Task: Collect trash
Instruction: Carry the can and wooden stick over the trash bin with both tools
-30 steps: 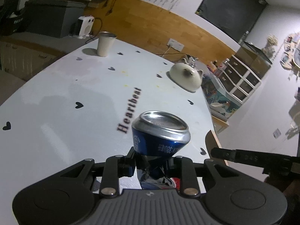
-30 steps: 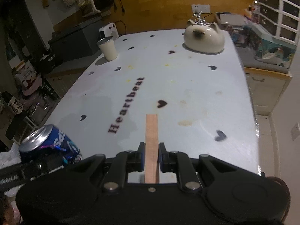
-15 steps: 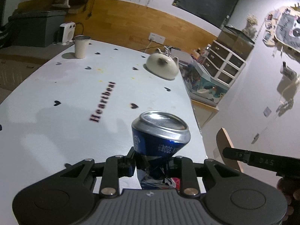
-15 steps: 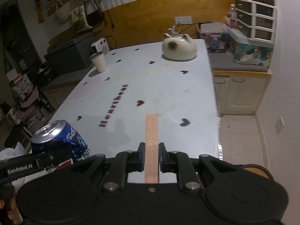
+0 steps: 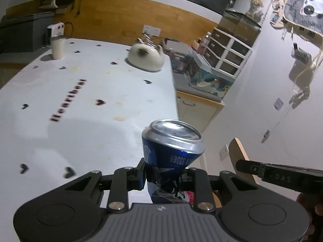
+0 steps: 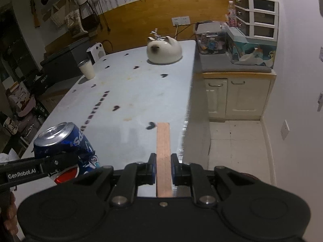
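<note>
Left gripper (image 5: 163, 178) clamped tight on a dented blue soda can (image 5: 171, 151), pads pinching the crushed waist, silver top tilted up and away from the camera, can held clear above the near right corner of the table (image 5: 70, 125). Right gripper (image 6: 163, 167) closed flat on a thin wooden stick (image 6: 163, 151), stick running straight forward between the fingers and reaching out over the table's right edge. Same can seen from the right wrist view at lower left, gripped by the other tool's black finger, white lettering on its side. Same stick seen from the left wrist view at lower right, rounded end poking up behind the other tool's black finger. Pale tablecloth beneath, printed with small dark hearts and the word "Heartbeat", marked by a few brownish stains. Farther along the table, a white cat-shaped ornament (image 6: 164, 50) near the far right edge and a pale cup (image 6: 87, 69) near the far left edge, well apart from both tools. Beyond the table's right side, a low cream cabinet (image 6: 232, 98) with clutter on top, tiled floor (image 6: 236, 145) below and a white wall to the right.
</note>
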A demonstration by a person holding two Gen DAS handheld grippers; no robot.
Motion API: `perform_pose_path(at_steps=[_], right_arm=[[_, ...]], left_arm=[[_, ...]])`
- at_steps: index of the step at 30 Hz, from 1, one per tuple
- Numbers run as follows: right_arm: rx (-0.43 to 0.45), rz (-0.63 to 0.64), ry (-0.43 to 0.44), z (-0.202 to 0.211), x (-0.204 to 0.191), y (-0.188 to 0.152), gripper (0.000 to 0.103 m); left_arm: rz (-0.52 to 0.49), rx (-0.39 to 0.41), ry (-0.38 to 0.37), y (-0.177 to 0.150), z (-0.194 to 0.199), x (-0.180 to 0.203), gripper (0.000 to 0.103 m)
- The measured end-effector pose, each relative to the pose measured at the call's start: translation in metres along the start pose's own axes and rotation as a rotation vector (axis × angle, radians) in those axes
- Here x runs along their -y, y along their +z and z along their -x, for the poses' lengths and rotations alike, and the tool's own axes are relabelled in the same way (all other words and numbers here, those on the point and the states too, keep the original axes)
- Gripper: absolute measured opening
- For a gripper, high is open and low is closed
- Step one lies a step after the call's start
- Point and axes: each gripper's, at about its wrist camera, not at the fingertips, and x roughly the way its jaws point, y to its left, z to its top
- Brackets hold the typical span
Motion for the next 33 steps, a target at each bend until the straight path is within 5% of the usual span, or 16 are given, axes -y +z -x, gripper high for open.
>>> perform_pose_path(at_steps=[15,33], right_arm=[[-0.071,-0.080,-0.055,-0.013,0.133,-0.009,0.015],[-0.279,-0.257,-0.153,-0.094,0.260,-0.082,0.015]], left_arm=[[-0.059,-0.142,-0.060,-0.018,-0.097,0.106,0.029],[-0.023,-0.550,-0.067,-0.087,-0.282,0.149,0.029]])
